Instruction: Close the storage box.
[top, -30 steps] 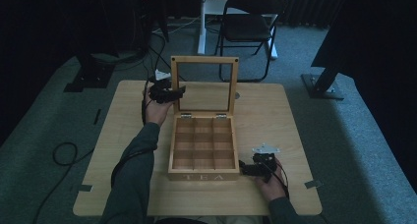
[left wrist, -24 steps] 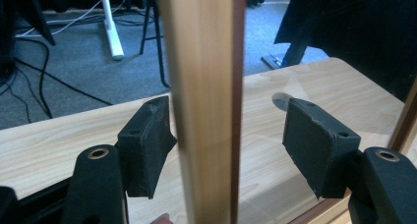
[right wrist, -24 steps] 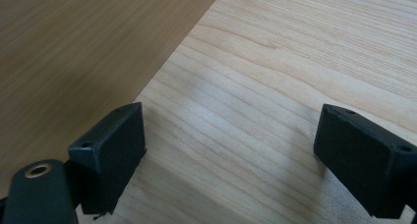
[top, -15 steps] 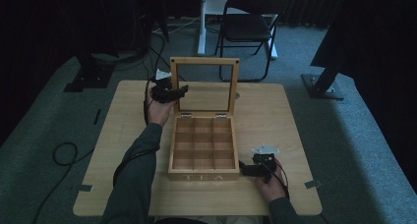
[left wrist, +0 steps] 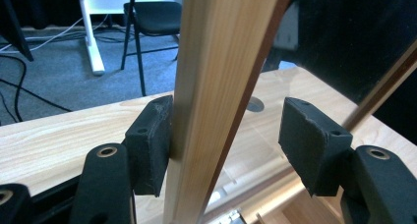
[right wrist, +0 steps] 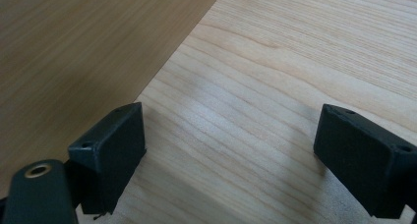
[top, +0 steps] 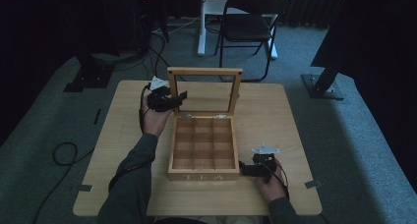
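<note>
left claw [left wrist: 223, 150] agape — astride lid frame [left wrist: 216, 101] | right claw [right wrist: 236, 160] agape

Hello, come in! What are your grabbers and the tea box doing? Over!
Left gripper open around lid edge, one pad touching. Right gripper open beside box. Lid upright, nothing blocking.

Tea box [top: 203, 150] mid-table [top: 275, 116]; lid [top: 205, 72] upright behind; chair [top: 248, 27] beyond table.

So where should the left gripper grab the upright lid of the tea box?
On the lid's left wooden rail, coming in from the left side. That rail stands upright, thin enough for the left gripper's open jaws to straddle; one pad already touches it.
</note>
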### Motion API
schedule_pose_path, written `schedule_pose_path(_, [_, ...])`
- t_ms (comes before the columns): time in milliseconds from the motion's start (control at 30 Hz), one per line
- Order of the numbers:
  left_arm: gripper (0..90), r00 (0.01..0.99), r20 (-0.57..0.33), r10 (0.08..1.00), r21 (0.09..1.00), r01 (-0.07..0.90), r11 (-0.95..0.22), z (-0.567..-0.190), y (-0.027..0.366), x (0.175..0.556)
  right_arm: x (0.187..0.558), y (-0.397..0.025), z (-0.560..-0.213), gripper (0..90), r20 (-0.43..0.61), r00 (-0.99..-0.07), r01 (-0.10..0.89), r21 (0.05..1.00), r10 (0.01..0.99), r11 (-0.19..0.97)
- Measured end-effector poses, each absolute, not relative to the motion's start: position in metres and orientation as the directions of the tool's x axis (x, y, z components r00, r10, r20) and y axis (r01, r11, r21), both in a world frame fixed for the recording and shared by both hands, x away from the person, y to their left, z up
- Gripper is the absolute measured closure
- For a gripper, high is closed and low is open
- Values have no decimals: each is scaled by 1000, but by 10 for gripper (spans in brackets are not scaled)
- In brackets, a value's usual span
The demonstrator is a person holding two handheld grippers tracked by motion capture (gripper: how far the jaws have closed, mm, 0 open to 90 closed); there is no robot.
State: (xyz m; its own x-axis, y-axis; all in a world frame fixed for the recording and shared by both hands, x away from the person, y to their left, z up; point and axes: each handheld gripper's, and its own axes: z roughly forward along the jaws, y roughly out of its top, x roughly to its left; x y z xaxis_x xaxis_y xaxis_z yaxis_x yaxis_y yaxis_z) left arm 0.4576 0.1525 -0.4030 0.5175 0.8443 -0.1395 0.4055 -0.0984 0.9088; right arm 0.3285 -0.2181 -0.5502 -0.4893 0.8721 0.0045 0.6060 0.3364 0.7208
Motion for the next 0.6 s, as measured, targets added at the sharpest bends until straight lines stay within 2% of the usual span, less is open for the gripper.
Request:
schedule_pose_path(467, [377,524,-121,843,910,398,-116,-398,154,433,328,-218,-550,117,5,-489,606,721,872,336])
schedule_pose_path(600, [378,536,-120,836,924,369,-104,-384,156,419,328,-218,-550,117,5,-489,606,721,872,336])
